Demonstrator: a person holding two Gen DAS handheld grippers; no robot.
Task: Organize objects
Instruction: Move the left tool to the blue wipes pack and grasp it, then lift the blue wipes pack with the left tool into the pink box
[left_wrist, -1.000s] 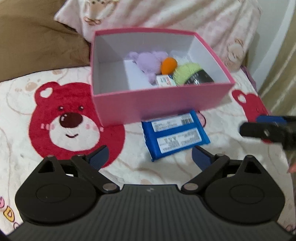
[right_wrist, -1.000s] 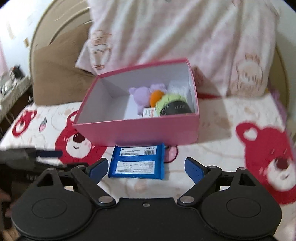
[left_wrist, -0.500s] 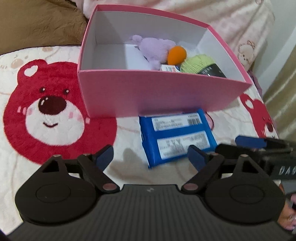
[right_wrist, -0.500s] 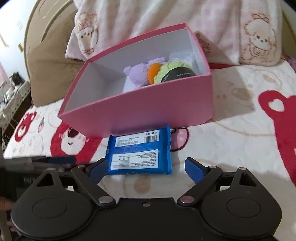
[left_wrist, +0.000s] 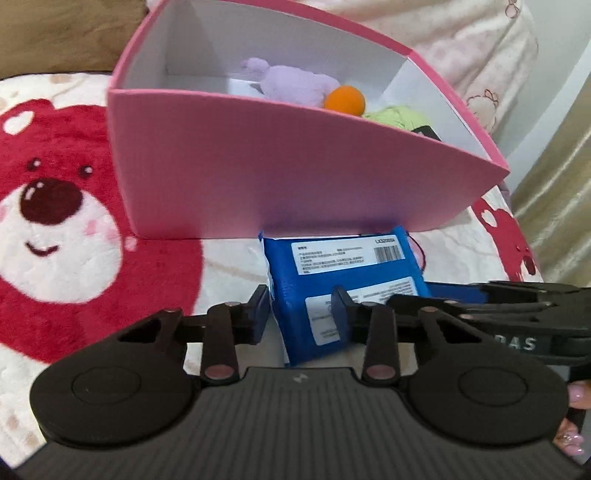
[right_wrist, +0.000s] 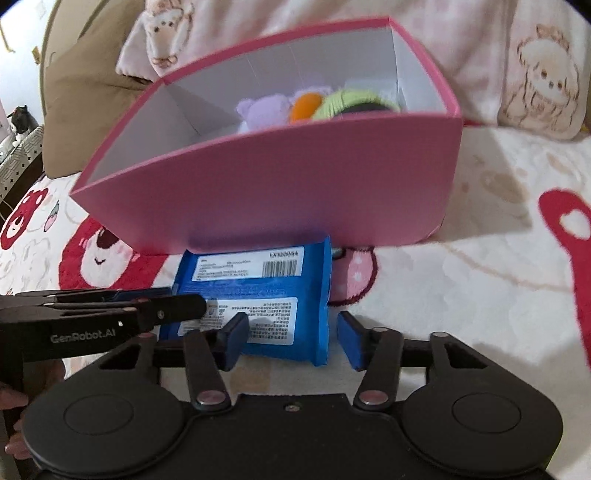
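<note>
While the blue packet (left_wrist: 343, 273) lies flat on the bear-print blanket (left_wrist: 74, 258) just before the pink box (left_wrist: 295, 173), it is flanked at both near corners. Its near-left corner is pinched by the left tool (left_wrist: 301, 314), jaws just closed. Its near-right corner is straddled by the right tool (right_wrist: 291, 338), jaws just narrowed, outer pad seemingly apart.

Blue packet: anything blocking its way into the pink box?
Only the pink box's own near wall, which rises directly behind the blue packet; the packet must be lifted over it. Open floor space shows left of the toys inside.
</note>
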